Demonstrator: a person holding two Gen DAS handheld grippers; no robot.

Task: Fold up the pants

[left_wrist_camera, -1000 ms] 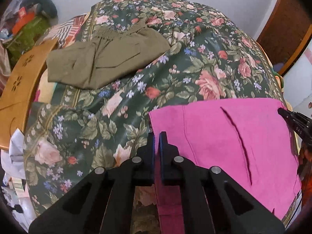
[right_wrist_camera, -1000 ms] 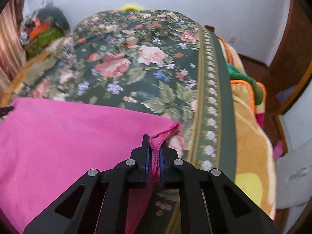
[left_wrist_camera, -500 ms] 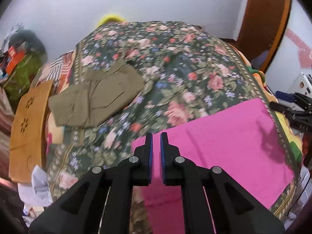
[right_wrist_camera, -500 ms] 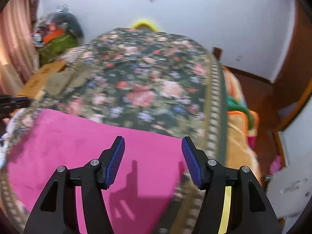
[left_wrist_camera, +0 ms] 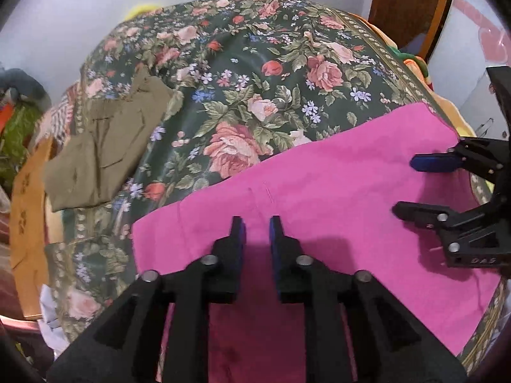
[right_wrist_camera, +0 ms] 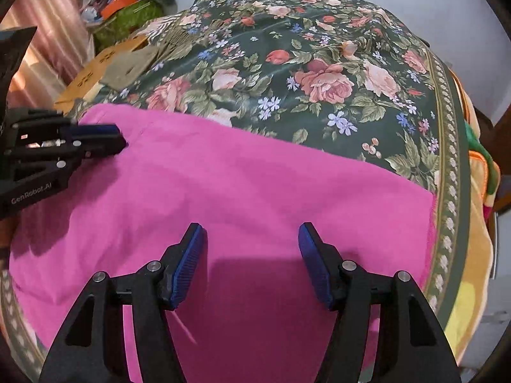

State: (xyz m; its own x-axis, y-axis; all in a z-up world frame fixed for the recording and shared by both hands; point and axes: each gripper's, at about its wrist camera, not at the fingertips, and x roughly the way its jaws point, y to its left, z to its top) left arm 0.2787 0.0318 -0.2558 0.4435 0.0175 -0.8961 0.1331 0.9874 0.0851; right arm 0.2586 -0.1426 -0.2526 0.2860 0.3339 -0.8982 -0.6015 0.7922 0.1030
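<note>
The pink pants (left_wrist_camera: 335, 191) (right_wrist_camera: 255, 185) lie flat in a folded sheet across the near end of the bed. My left gripper (left_wrist_camera: 256, 226) hovers over their left part. Its jaws are opening, a narrow gap shows, and nothing sits between them. My right gripper (right_wrist_camera: 251, 233) stands wide open above the right part of the pink cloth, also empty. Each gripper shows in the other's view: the right gripper (left_wrist_camera: 407, 186) at the right edge, the left gripper (right_wrist_camera: 118, 137) at the left. A folded olive pair of pants (left_wrist_camera: 102, 146) (right_wrist_camera: 134, 63) rests at the far left of the bed.
The bed's dark floral cover (left_wrist_camera: 255, 79) (right_wrist_camera: 319, 63) stretches away behind the pink cloth. A wooden board (left_wrist_camera: 25, 191) lies off the left side, with a pile of clutter (right_wrist_camera: 127, 9) beyond. Orange and yellow bedding (right_wrist_camera: 472, 255) hangs at the right edge, by a brown door (left_wrist_camera: 412, 3).
Both grippers let go of the pink pants' corners and moved inward over the cloth. The right jaws spread wide; the left jaws went from shut to slightly apart.
</note>
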